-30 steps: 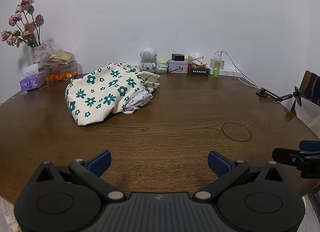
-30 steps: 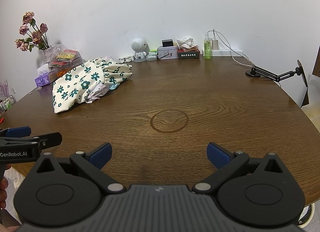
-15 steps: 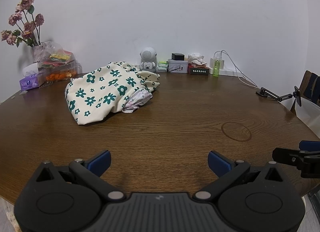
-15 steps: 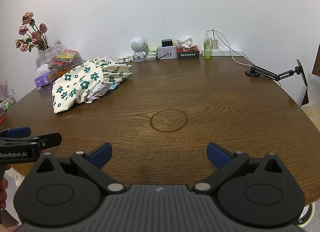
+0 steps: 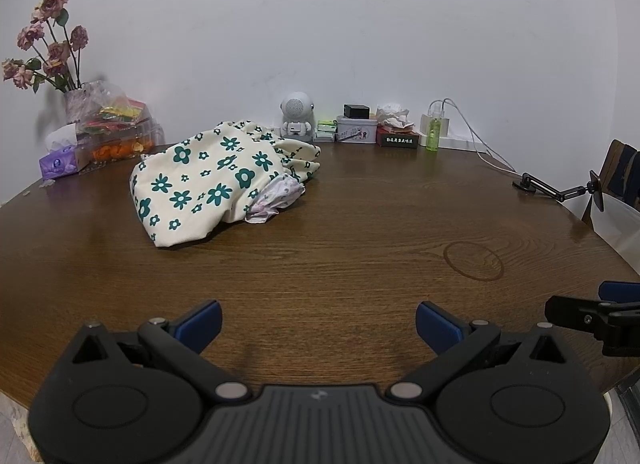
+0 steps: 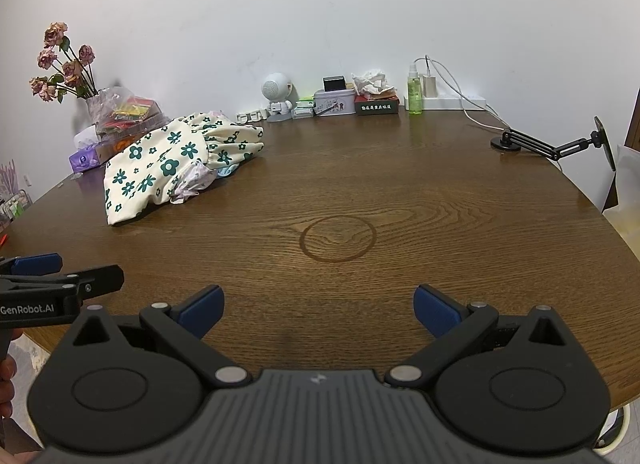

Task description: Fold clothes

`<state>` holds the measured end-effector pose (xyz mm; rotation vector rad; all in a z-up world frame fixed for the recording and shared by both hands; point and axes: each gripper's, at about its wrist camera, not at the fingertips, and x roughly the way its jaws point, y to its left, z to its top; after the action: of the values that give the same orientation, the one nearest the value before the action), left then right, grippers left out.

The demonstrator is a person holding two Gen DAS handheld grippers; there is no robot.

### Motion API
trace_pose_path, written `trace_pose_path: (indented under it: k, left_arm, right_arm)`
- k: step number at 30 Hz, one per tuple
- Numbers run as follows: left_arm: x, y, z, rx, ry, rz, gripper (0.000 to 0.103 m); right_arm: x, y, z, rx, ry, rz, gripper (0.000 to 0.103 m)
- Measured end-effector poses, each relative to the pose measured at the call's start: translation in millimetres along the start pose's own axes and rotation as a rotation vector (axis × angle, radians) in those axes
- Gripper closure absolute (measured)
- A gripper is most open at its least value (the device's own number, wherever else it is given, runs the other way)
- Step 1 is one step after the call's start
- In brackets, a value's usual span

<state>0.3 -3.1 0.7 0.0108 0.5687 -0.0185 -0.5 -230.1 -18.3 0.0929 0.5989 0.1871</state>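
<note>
Left wrist view: left gripper (image 5: 318,322) at the bottom of the frame, jaws spread wide, nothing between them. Floral garment (image 5: 208,187) lies bunched left of centre on the wooden table (image 5: 360,248), well apart from the gripper. A pale pink-white cloth (image 5: 276,199) pokes out from under its right edge, so this may be more than one piece. Right gripper's tip shows at the right edge, lower half of the frame. Along the far table edge: flower vase (image 5: 76,103) upper left, tissue box (image 5: 60,161), snack box (image 5: 120,135), small white robot toy (image 5: 297,117) just behind the garment, tin (image 5: 356,129), green spray bottle (image 5: 433,135), white cable (image 5: 480,143).

Right wrist view: right gripper (image 6: 318,310) bottom centre, also released wide, empty. Garment sits in the left half of the frame, far off; a bit of light blue fabric (image 6: 226,171) shows at its near edge. Left gripper visible at lower left. Black phone stand (image 6: 556,145) at right.

Risks, as I judge them:
- Grabbing the heap blind could pinch two pieces at once, dragging the hidden cloth along.
- Pulling or spreading the garment backward may knock the toy, snack box or vase, all near it.
- A pinch on one layer only would let the fabric slip and the fold go crooked.
- The long reach over the table could have the two grippers collide.
</note>
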Motion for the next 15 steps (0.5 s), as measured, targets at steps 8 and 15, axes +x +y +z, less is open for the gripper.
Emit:
trace_pose_path:
  k: [8,15]
  left_arm:
    - [1.9,0.8,-0.9,0.001,0.004,-0.003,0.000]
    - [5.3,2.4,-0.4,0.001,0.006,-0.002,0.000]
  right_arm:
    - [1.3,0.5,-0.2,-0.003,0.004,0.000,0.000]
    - [4.2,1.0,1.0,-0.005,0.008,0.002,0.000]
